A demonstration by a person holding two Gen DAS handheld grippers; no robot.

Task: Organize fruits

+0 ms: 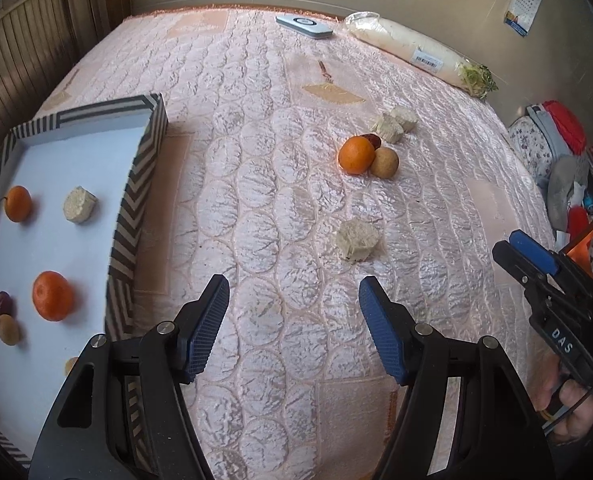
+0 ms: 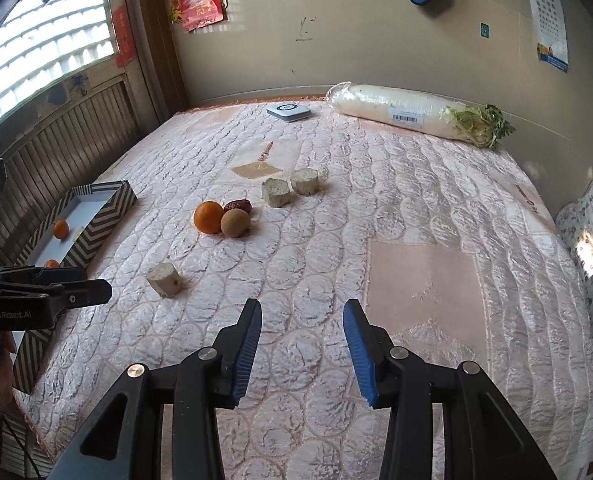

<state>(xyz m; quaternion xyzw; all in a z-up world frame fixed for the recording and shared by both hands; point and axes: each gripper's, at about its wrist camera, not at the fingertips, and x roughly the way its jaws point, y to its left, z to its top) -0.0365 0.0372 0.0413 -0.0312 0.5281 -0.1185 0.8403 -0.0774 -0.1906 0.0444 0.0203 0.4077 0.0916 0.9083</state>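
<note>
A striped tray [image 1: 134, 208] at the left holds two oranges [image 1: 53, 296], a pale cut chunk [image 1: 79, 205], a red date [image 1: 2, 305] and a brown round fruit [image 1: 8, 330]. On the quilted cloth lie an orange [image 1: 356, 155] [image 2: 208, 217], a brown round fruit [image 1: 384, 163] [image 2: 235, 222], a date [image 2: 238, 205], two pale chunks [image 2: 290, 187] and a nearer chunk [image 1: 357, 240] [image 2: 164, 280]. My left gripper [image 1: 294, 292] is open and empty, short of the near chunk. My right gripper [image 2: 302, 312] is open and empty over bare cloth.
A wrapped white radish [image 2: 412, 114] and a small grey device [image 2: 288, 111] lie at the far edge by the wall. The tray also shows at the left of the right wrist view [image 2: 100, 220]. Clutter sits off the table's right side [image 1: 564, 148].
</note>
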